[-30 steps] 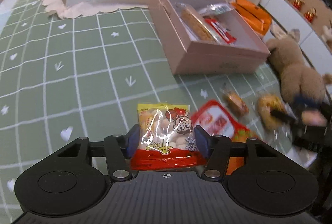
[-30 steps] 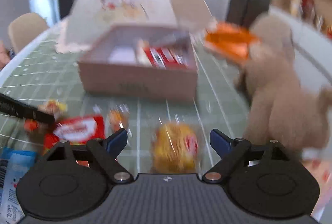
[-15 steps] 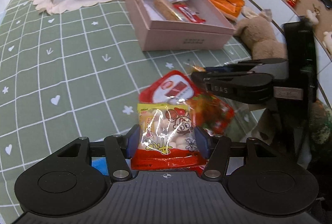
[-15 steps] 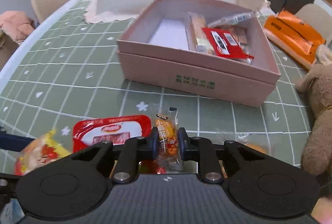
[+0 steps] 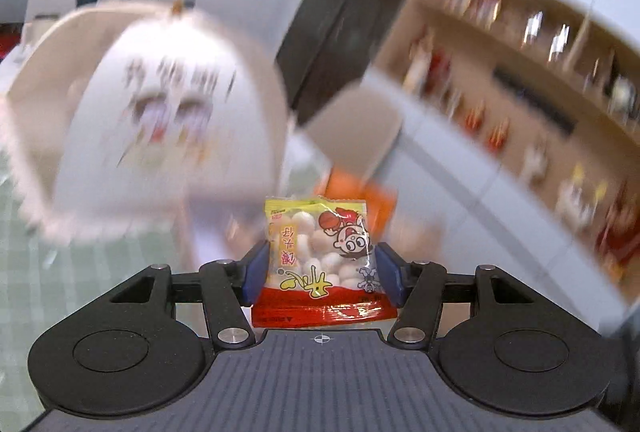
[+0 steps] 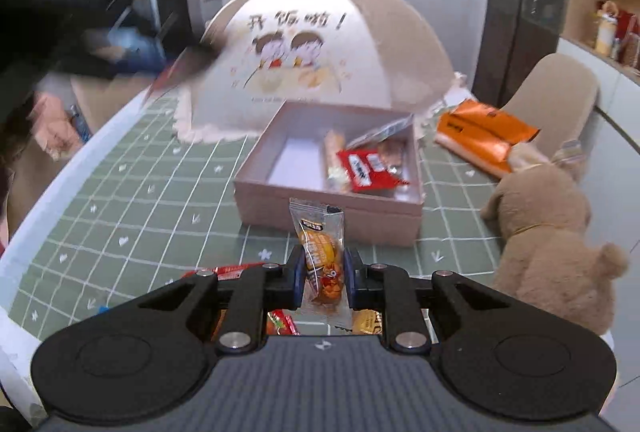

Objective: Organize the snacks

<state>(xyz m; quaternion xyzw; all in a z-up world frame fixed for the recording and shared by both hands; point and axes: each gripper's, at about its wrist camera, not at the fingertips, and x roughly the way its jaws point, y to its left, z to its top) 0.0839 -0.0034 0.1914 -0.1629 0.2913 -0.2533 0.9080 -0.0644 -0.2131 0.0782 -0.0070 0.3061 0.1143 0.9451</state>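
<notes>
Since each claw only pinches a slippery wrapper, either could slip out. The left claw (image 5: pixel 320 274) holds the puff bag (image 5: pixel 320 256), the right claw (image 6: pixel 320 278) clamps a slim candy packet (image 6: pixel 322 256). A drop probably misses the box (image 6: pixel 256 175).

Yellow-and-red packet of white puffs (image 5: pixel 320 256): upright, clamped between blue pads. Small clear orange snack packet (image 6: pixel 322 260): upright, pinched. Pink box (image 6: pixel 328 207) open on green grid cloth, holding several wrapped snacks.
</notes>
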